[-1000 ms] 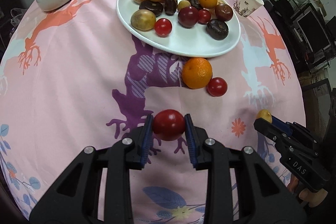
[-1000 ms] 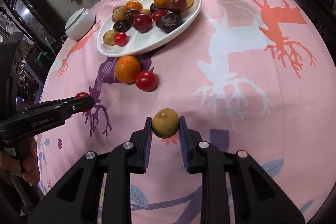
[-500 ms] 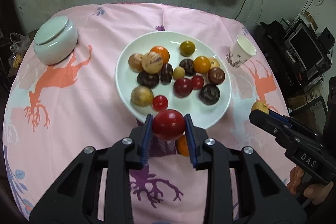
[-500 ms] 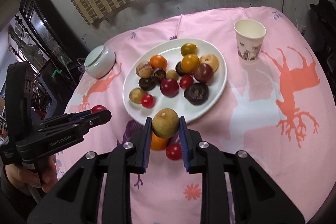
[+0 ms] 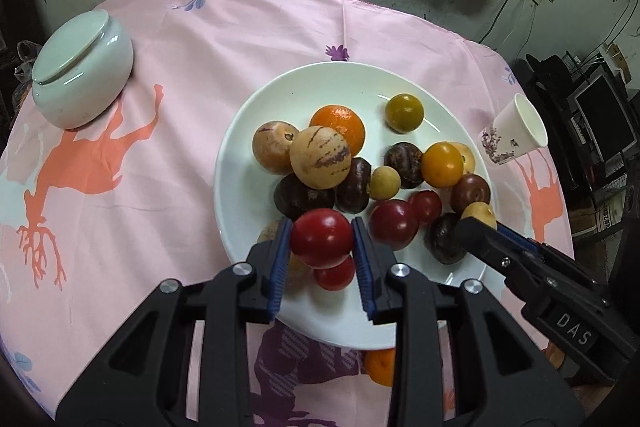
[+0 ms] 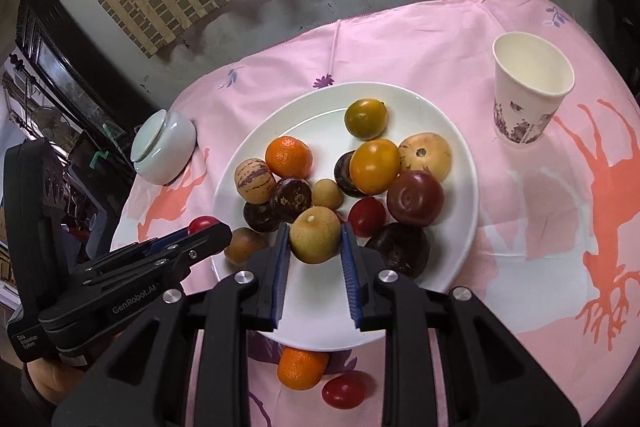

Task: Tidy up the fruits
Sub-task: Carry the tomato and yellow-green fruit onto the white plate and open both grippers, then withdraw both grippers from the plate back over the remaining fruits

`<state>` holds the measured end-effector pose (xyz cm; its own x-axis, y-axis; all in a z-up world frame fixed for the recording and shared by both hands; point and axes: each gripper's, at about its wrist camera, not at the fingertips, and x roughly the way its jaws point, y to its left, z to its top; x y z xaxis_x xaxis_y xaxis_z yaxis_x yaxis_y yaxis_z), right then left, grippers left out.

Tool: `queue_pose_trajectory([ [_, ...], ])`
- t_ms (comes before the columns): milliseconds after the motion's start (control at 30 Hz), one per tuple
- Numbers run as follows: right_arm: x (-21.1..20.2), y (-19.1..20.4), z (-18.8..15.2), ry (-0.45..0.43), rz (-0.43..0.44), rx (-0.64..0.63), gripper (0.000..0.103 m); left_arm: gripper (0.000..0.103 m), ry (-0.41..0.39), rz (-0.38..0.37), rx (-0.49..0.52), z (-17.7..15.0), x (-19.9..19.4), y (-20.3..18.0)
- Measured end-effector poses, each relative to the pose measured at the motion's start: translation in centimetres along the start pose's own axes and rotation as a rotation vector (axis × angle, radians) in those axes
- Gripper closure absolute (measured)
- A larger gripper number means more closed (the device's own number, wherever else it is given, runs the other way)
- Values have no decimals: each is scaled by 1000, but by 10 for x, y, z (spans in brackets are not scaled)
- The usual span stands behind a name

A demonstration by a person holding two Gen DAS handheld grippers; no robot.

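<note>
table: pink printed cloth (image 6: pixel 460 39) | on it: plate (image 6: pixel 448 131), paper cup (image 6: pixel 528 99), lidded jar (image 6: pixel 164 147), orange (image 6: pixel 300 367), red tomato (image 6: pixel 344 391)

— What's on the white plate (image 6: pixel 460 187)?

— A heap of fruit: an orange (image 6: pixel 289 157), a striped pale melon-like fruit (image 6: pixel 255 181), dark purple fruits, a yellow tomato (image 6: pixel 375 167) and a green-yellow one (image 6: pixel 366 119) alone at the far rim.

— And off the plate?

— A second orange (image 6: pixel 302 367) and a small red tomato (image 6: pixel 344 391) lie touching on the pink cloth (just past the near rim).

— Anything lifted?

— A red tomato (image 5: pixel 322 237) and a tan round fruit (image 6: pixel 315 235), each pinched above the plate's near half.
</note>
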<state>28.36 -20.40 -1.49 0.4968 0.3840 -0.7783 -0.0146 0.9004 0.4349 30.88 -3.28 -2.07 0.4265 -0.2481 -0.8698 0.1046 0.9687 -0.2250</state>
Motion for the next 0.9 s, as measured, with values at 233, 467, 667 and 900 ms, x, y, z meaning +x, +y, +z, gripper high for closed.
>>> queue_pose_trajectory([
  [233, 18, -10, -3, 36, -27, 65, 77, 39, -46, 28, -31, 1, 4, 1],
  [467, 12, -19, -8, 49, -26, 104, 53, 23, -67, 32, -85, -19, -21, 12],
  [667, -11, -23, -22, -9, -50, 99, 36, 23, -24, 46, -83, -49, -31, 23],
  [900, -37, -48, -75, 50, -70, 144, 37, 23, 61, 52, -140, -88, -34, 43],
])
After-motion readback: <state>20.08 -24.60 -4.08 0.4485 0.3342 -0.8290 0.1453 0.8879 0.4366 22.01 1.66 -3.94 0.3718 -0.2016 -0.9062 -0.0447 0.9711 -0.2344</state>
